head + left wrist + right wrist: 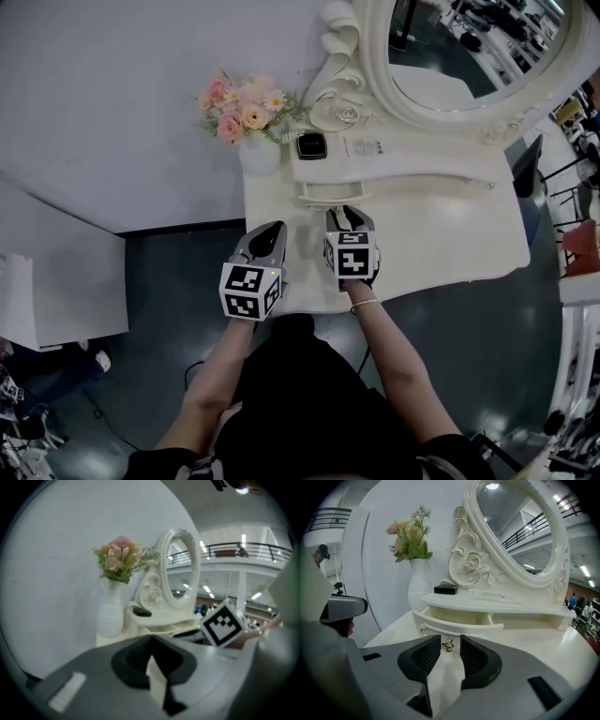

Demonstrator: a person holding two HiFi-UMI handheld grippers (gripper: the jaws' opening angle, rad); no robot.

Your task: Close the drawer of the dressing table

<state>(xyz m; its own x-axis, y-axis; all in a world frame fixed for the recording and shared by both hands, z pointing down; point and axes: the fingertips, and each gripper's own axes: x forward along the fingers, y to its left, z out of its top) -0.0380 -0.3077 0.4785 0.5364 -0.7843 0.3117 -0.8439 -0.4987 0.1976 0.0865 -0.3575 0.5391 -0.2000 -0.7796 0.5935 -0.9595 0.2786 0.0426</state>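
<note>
Left tongs point(151, 644) are closed tip to tip, nothing between them, low over the white surface point(107, 641); beyond stands a vase point(110, 616) of flowers point(119, 559), a mirror point(180, 569) beside it; a black box point(142, 612) lies on the shelf point(166, 618); a cube point(224, 623) shows at right.

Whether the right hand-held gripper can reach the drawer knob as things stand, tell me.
Probably yes: the right hand-held gripper stands open, the knob of the open drawer straight ahead in its gap, nothing between.

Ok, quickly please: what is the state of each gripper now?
Left gripper: shut, holding nothing.
Right gripper: open, its jaws apart on either side of the drawer knob, not clamped on it.
</note>
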